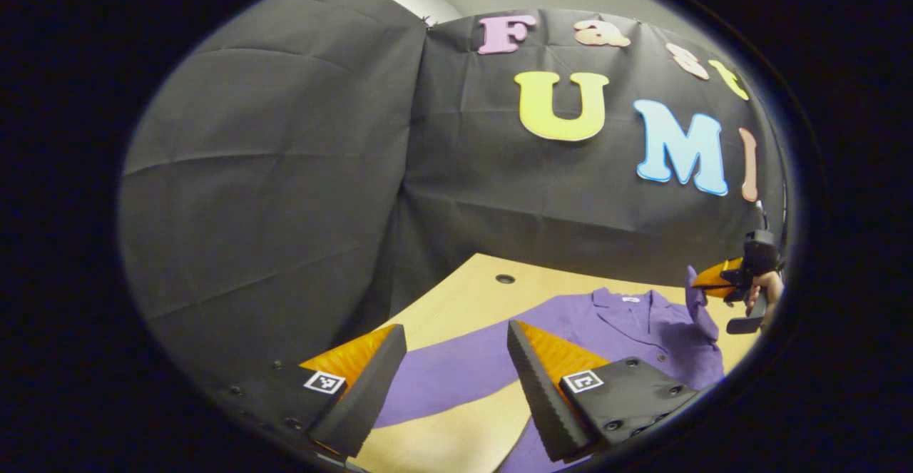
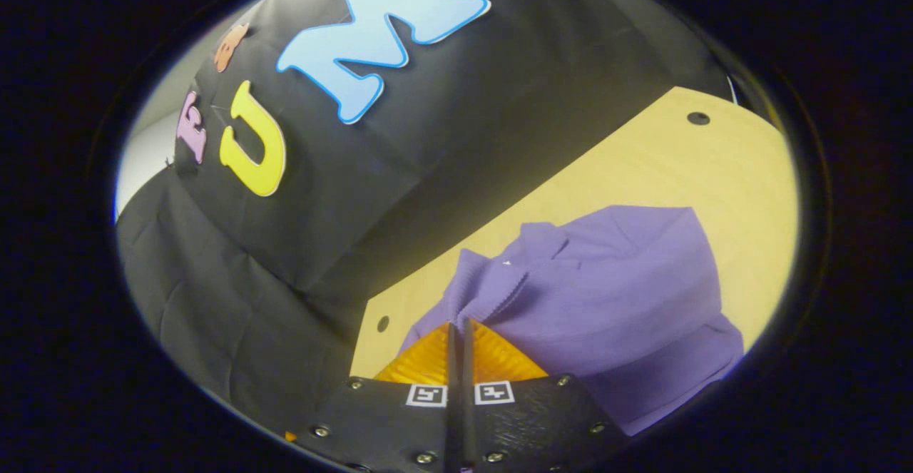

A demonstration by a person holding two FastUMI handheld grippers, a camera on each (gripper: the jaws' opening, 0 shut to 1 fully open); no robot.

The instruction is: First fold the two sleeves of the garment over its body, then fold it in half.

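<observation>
A purple collared garment (image 1: 628,327) lies flat on the tan table (image 1: 463,295). Its long left sleeve (image 1: 456,373) stretches across the wood under my left gripper (image 1: 455,330), which hovers open above it with nothing between its fingers. In the left gripper view, my right gripper (image 1: 717,278) shows far right in a hand, with the other sleeve's end (image 1: 697,302) lifted in it. In the right gripper view, that gripper (image 2: 458,326) is shut on the ribbed sleeve end (image 2: 492,291), with the garment's body (image 2: 613,280) beyond.
The black cloth wall (image 1: 285,173) stands close behind the table's far edge. Small round holes (image 1: 505,278) (image 2: 697,118) mark the tabletop near its back corners. Bare wood (image 2: 642,166) lies between the garment and the wall.
</observation>
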